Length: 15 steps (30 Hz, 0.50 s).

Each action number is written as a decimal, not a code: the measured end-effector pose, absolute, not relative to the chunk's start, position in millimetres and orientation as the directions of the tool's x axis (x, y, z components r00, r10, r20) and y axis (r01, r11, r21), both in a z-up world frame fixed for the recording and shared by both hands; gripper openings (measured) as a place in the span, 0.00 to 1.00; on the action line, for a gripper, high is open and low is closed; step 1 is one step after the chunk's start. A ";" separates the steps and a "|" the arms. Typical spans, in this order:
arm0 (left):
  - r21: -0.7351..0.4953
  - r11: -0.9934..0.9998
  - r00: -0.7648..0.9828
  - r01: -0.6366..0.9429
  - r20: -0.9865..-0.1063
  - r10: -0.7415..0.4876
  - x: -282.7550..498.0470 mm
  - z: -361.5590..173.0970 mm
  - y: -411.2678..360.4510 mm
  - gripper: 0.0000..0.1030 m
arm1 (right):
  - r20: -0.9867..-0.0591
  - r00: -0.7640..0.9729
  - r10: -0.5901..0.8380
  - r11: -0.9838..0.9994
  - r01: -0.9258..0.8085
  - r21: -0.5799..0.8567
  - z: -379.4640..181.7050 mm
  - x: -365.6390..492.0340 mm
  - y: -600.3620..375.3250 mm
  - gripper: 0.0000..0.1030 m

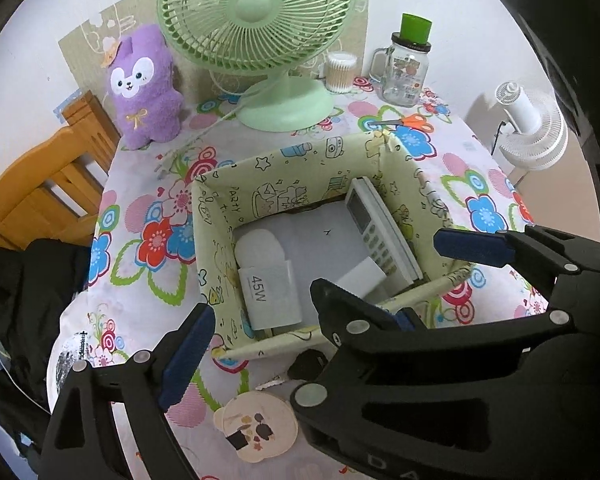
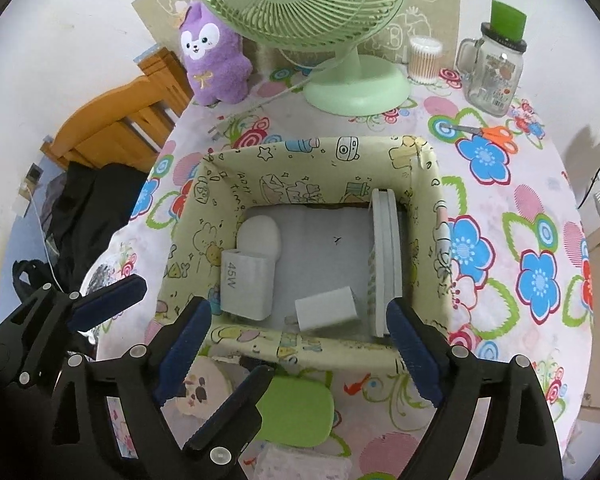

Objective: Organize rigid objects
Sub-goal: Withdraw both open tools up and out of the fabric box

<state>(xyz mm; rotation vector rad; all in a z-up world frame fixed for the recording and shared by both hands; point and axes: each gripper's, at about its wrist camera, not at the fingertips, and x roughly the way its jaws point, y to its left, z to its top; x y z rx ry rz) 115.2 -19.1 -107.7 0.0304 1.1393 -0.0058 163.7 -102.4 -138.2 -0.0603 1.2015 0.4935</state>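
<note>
Box (image 2: 300,344) on floral cloth (image 2: 500,320), holding: remote (image 2: 386,256) against right wall, 45W charger (image 2: 246,284), small adapter (image 2: 326,308), white oval (image 2: 258,234). My left gripper (image 2: 180,344) and right gripper (image 2: 296,354): jaws wide, empty, at the near rim. Green case (image 2: 296,416) lies outside.

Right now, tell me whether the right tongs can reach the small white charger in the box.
Probably yes: the right tongs hang open over the open-topped box, the small white charger uncovered below them; the remote on edge crowds it.
</note>
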 end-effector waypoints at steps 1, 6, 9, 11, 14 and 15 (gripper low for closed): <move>0.021 1.000 0.422 0.022 -0.907 0.010 113.5 -105.8 -19.9 0.90 | -0.902 0.275 0.334 0.893 -0.399 0.209 -135.6 161.5 -103.2 0.89; 0.022 0.999 0.435 0.026 -0.900 0.008 106.0 -98.5 -23.3 0.90 | -0.898 0.300 0.323 0.896 -0.401 0.188 -126.1 153.4 -106.3 0.89; 0.019 0.999 0.443 0.030 -0.897 0.004 101.7 -94.8 -24.6 0.90 | -0.895 0.318 0.314 0.900 -0.400 0.174 -119.8 148.1 -107.3 0.89; 0.016 0.999 0.446 0.033 -0.895 0.000 99.2 -92.7 -25.1 0.90 | -0.893 0.331 0.306 0.904 -0.396 0.163 -115.8 144.5 -108.5 0.89; 0.020 0.999 0.453 0.039 -0.892 0.000 95.2 -89.1 -25.5 0.90 | -0.892 0.350 0.286 0.912 -0.386 0.141 -110.6 139.7 -110.3 0.89; 0.021 0.999 0.455 0.041 -0.891 0.000 94.1 -88.1 -25.7 0.90 | -0.892 0.353 0.283 0.913 -0.384 0.138 -109.4 138.4 -111.1 0.89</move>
